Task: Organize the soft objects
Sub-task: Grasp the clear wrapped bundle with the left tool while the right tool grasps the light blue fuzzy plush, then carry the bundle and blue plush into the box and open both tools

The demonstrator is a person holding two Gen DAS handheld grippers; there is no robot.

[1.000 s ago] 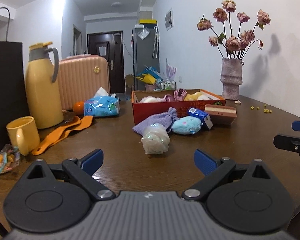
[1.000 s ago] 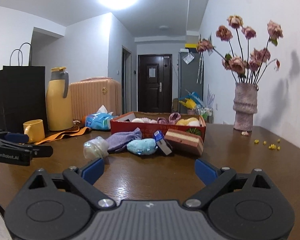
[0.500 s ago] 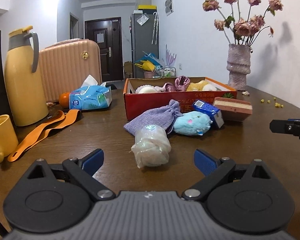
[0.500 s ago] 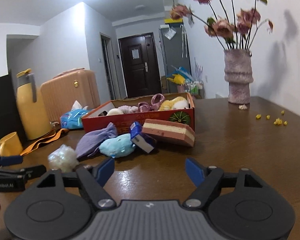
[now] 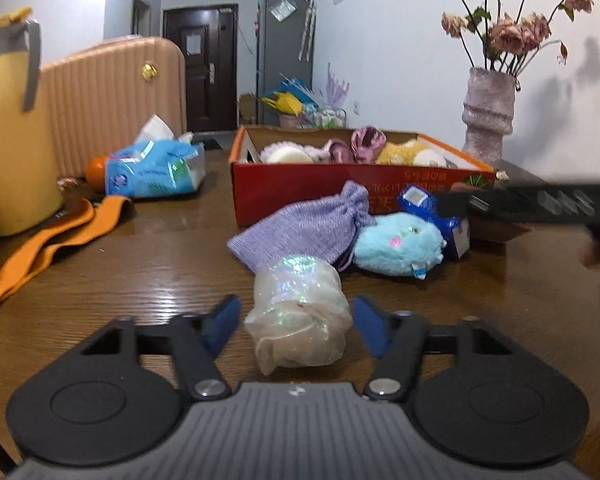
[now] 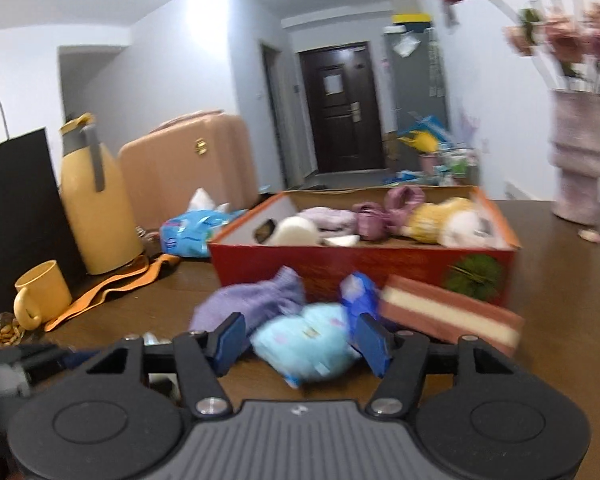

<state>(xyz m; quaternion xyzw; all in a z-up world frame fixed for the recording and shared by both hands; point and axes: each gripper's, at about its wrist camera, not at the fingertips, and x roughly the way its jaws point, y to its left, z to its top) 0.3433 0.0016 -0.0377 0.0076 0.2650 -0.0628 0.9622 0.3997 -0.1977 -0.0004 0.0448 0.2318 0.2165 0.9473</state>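
In the left wrist view a shiny white soft bundle (image 5: 298,312) lies on the wooden table between the blue pads of my open left gripper (image 5: 298,324); the pads stand just clear of it. Behind it lie a purple drawstring pouch (image 5: 304,228) and a light blue plush (image 5: 398,244). In the right wrist view my open right gripper (image 6: 302,342) straddles the light blue plush (image 6: 304,344), next to the purple pouch (image 6: 252,304), a blue packet (image 6: 358,294) and a cake-shaped sponge (image 6: 452,316). The red box (image 6: 340,264) behind holds several soft toys.
A yellow thermos (image 6: 96,196), yellow mug (image 6: 44,294), orange strap (image 6: 112,292), tissue pack (image 5: 152,166) and black bag (image 6: 16,208) stand at the left. A vase of dried flowers (image 5: 488,120) stands at the back right. The right gripper's arm (image 5: 540,204) crosses the left wrist view.
Both grippers moved forward and their jaws narrowed. The left now has the white bundle between its pads; the right has come up around the blue plush.
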